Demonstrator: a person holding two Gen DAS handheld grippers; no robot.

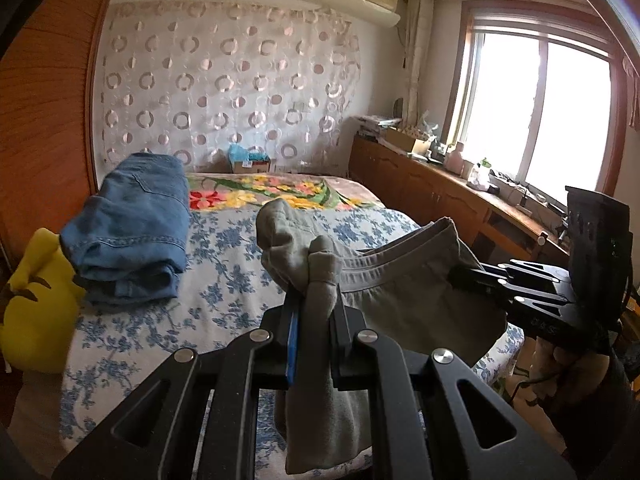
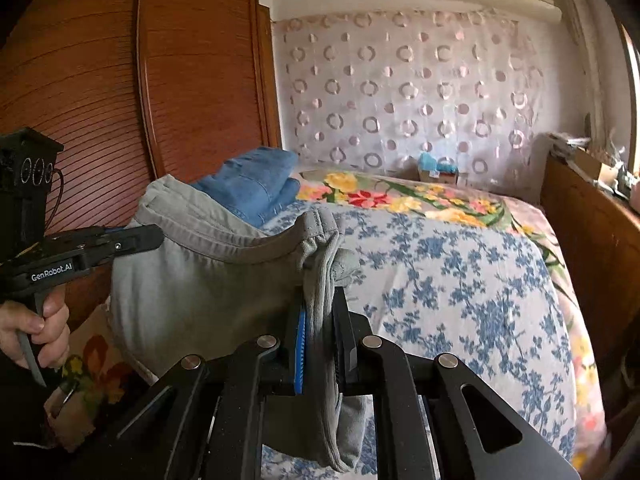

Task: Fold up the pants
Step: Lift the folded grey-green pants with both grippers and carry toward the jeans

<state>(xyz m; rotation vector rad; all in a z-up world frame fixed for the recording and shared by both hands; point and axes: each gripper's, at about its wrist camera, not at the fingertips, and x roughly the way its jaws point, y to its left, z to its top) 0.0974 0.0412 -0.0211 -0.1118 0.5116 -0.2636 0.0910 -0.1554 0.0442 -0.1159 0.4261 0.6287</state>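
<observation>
My left gripper (image 1: 314, 300) and right gripper (image 2: 320, 312) each clamp the grey pants (image 1: 400, 292) waistband, lifted above the bed (image 1: 224, 280); folding not yet begun.

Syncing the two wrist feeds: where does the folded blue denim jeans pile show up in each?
Left wrist: folded blue denim jeans at left-centre, lying on the blue floral bedsheet, beside a yellow plush toy.
Right wrist: jeans at upper centre-left, partly hidden behind the held grey pants.
Shared landmark: the circle-patterned white curtain behind the bed.
</observation>
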